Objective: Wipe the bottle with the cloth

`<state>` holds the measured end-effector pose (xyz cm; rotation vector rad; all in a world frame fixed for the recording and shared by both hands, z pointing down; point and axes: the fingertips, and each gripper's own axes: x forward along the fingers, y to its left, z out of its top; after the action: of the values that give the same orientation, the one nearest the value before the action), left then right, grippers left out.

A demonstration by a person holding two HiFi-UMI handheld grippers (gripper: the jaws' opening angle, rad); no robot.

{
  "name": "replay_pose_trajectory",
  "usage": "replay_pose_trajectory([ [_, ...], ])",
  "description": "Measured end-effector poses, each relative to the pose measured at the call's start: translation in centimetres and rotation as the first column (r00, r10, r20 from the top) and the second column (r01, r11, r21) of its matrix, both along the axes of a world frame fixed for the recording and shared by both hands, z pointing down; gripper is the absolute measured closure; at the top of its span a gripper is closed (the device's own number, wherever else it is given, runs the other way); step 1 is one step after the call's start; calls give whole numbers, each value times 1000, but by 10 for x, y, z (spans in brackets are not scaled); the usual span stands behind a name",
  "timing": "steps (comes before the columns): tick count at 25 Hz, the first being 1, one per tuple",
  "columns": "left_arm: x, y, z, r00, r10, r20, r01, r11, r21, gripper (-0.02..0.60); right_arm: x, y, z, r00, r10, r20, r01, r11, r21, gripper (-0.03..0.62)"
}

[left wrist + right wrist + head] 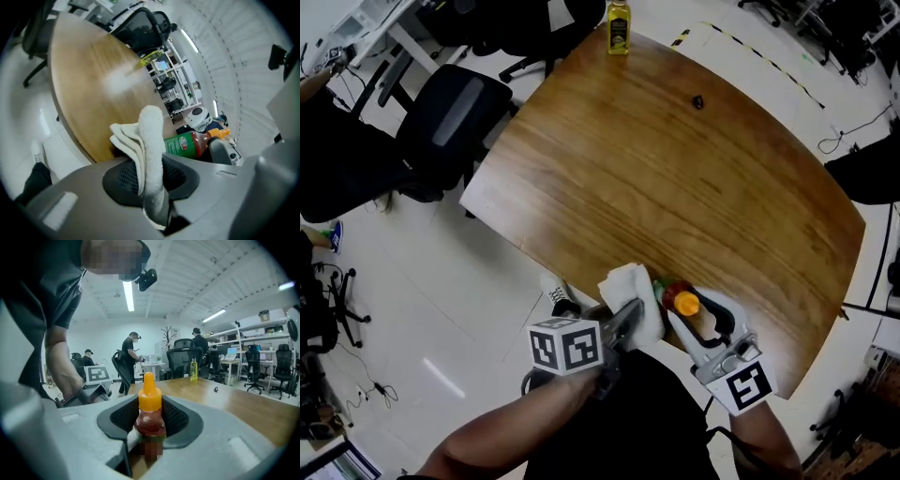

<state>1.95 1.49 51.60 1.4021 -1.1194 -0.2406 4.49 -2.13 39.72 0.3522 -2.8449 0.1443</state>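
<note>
Cloth [632, 287] clenched in the left tool [627, 316] rests against the bottle [678, 299], which the right tool [694, 309] grasps just above the surface [675, 169].

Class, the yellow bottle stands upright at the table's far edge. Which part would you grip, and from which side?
Probably the body of the yellow bottle, below its cap, coming in level across the table: it stands upright and alone, with office chairs beyond it.
</note>
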Motion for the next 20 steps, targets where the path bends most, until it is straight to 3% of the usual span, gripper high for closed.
replay_pose_trajectory([
  [3, -19, -1, -24, 991, 112, 67, -118, 989, 86, 483, -2, 2, -2, 999, -13, 29, 13, 1000, -10, 461],
  [5, -27, -9, -40, 976, 202, 80, -211, 967, 140, 483, -1, 1, -2, 999, -16, 35, 17, 1000, -12, 461],
  [7, -35, -25, -54, 953, 293, 82, -304, 932, 195, 483, 0, 1, -2, 999, -23, 33, 23, 1000, -11, 461],
  [9, -41, -46, -62, 911, 403, 87, -412, 882, 230, 483, 0, 3, 2, 999, -41, 19, 41, 999, -6, 461],
  [13, -35, -82, -63, 777, 626, 68, -622, 745, 243, 483, -2, 10, 6, 994, -108, -3, 108, 994, -5, 461],
  [18, -10, -108, -70, 594, 803, -45, -763, 580, 285, 483, -3, 9, 5, 989, -148, -20, 148, 989, -8, 461],
  [20, -3, -110, -74, 502, 862, -73, -812, 499, 303, 483, -3, 10, 5, 990, -141, -20, 141, 990, -9, 461],
])
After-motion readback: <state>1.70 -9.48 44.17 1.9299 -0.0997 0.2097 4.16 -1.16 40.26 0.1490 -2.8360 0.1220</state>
